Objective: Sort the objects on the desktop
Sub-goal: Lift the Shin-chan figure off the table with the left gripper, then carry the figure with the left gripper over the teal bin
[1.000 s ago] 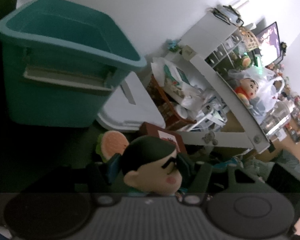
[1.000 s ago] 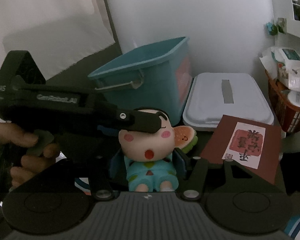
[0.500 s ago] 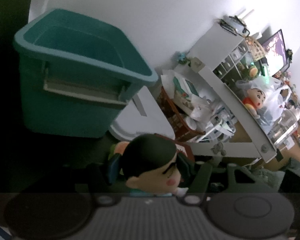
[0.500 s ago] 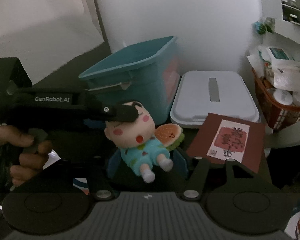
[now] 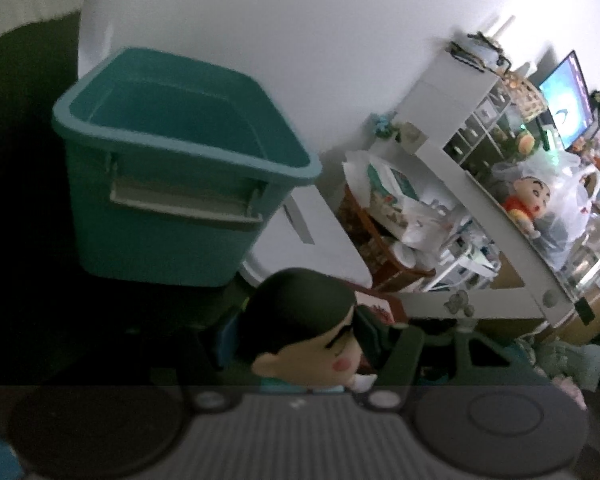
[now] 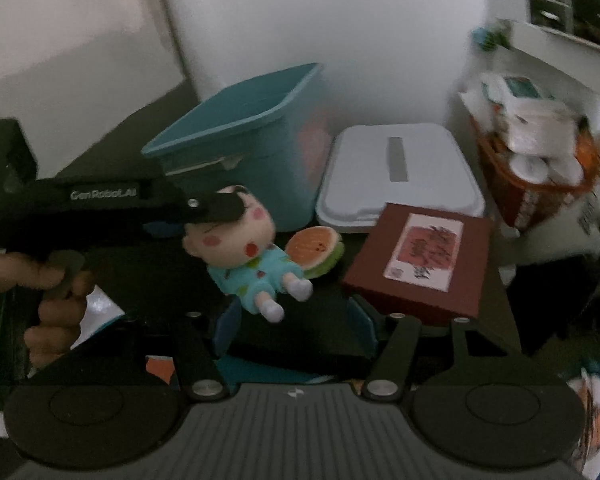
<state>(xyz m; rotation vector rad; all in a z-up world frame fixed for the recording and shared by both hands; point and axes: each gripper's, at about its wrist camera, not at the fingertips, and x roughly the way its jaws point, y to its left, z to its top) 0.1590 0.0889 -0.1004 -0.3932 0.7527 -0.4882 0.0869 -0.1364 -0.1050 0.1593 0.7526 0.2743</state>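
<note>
— Gripping the doll [image 6: 242,256] by its head, the left gripper [image 5: 296,334] is holding it off the dark desk [image 6: 496,280]; in the right wrist view its black body is reaching in from the left, one finger [image 6: 220,206] lying across the doll's dark hair, and a hand [image 6: 48,300] is wrapping the handle with a finger on the trigger.

— And the right gripper [image 6: 294,322]?

— Its jaws are standing apart with nothing between the blue pads. One pad [image 6: 226,326] is showing low and to the left of the doll's feet, which are dangling just beyond it without touching.

— How is the doll hanging?

— Tilted, head to the upper left, feet in white socks pointing down and to the right, light blue outfit facing the right wrist camera. In the left wrist view only the black hair and one rosy cheek are showing between the fingers.

— Where is the bin?

— The teal bin [image 5: 180,184] is standing open at the far side of the desk, behind the doll, its handle folded against its near wall. A white lidded box [image 6: 400,172] is sitting just to its right.

— Anything else on the desk?

— A watermelon-slice toy [image 6: 316,246] is lying just behind the doll's legs, near the base of the bin. To its right a dark red box [image 6: 420,260] with a pale label is resting flat, its far edge close to the white box. Farther right an orange basket [image 6: 536,196] of white packets is standing beside the desk, blurred.
</note>
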